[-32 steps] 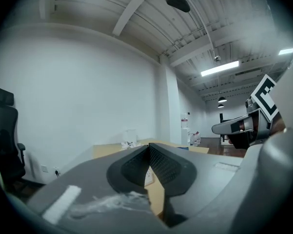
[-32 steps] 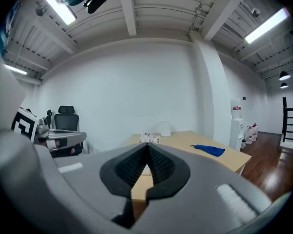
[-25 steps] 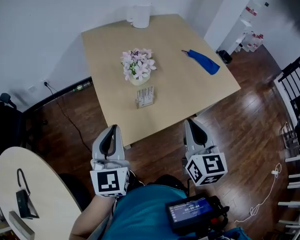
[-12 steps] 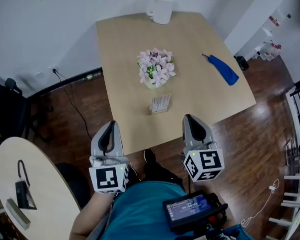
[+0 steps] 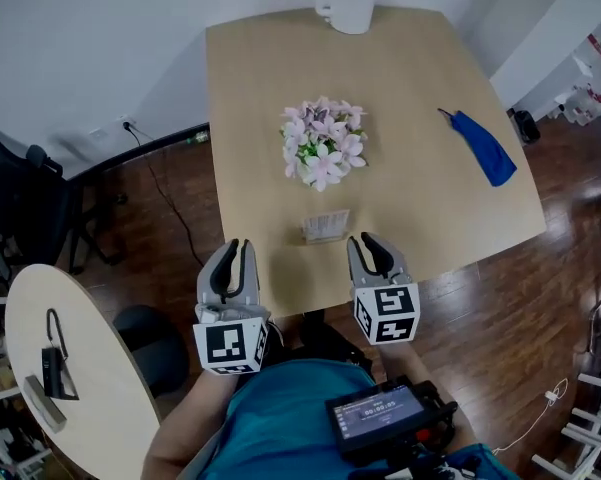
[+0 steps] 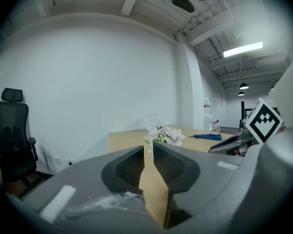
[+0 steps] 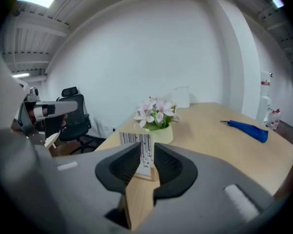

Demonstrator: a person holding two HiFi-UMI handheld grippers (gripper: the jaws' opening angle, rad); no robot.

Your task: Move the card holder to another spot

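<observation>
**Card holder and jaws before the grasp.** The card holder [image 5: 326,226] is being shown upright on the bench [image 5: 250,78], close to the front edge and just in front of the flower pot [image 5: 323,153]. It is being read as a small stand carrying printed cards. It is being judged light and stiff, apt to tip or slide if pushed near the top, and its loose cards could be spilled.

Hold is being judged safest low down, across the thin depth near the base, so that stand and cards are being pinched together. The broad printed face is being turned toward the right gripper [image 7: 146,156], so an approach from the side or from above would probably be needed.

The jaws of the right gripper have just been opening and are being shown spread, with nothing between the pads. In the right gripper view the holder is being seen through the gap, beyond the tips. In the head view it is lying just ahead of the jaws and to their left, near but apart.

The left gripper [image 6: 148,152] is being held at the bench's front left corner, left of the holder. Its jaws are being shown slightly apart and empty.
</observation>
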